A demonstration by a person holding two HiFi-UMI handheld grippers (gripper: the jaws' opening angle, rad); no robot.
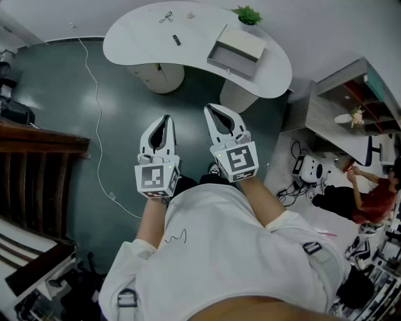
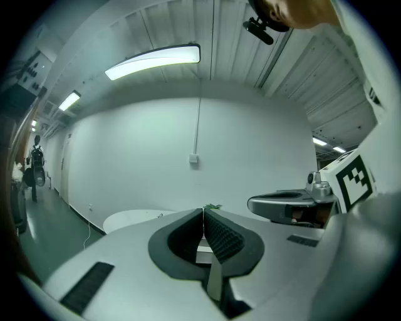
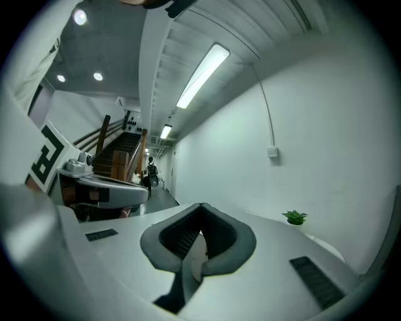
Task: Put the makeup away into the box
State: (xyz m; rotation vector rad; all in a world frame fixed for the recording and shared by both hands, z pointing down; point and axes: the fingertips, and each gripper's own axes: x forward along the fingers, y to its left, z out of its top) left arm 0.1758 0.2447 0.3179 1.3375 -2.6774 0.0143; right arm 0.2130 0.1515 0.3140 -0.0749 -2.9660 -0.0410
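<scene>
A white curved table [image 1: 138, 37] stands ahead of me in the head view. On it sit an open grey-and-white box [image 1: 235, 53], a small dark makeup stick [image 1: 177, 40] and an eyelash curler [image 1: 166, 17]. My left gripper [image 1: 165, 118] and right gripper [image 1: 210, 108] hang side by side above the floor, short of the table and close to my body. Both are shut with nothing between the jaws. The left gripper view shows the left gripper [image 2: 203, 210] with its pads together and the table [image 2: 131, 218] low beyond. The right gripper [image 3: 202, 207] is shut too.
A potted plant [image 1: 249, 15] stands at the table's far edge beside the box. A white cable [image 1: 97, 119] trails over the dark floor on the left. Dark wooden stairs [image 1: 37, 144] are at the left. On the right are a desk [image 1: 338, 113] and a seated person [image 1: 376, 194].
</scene>
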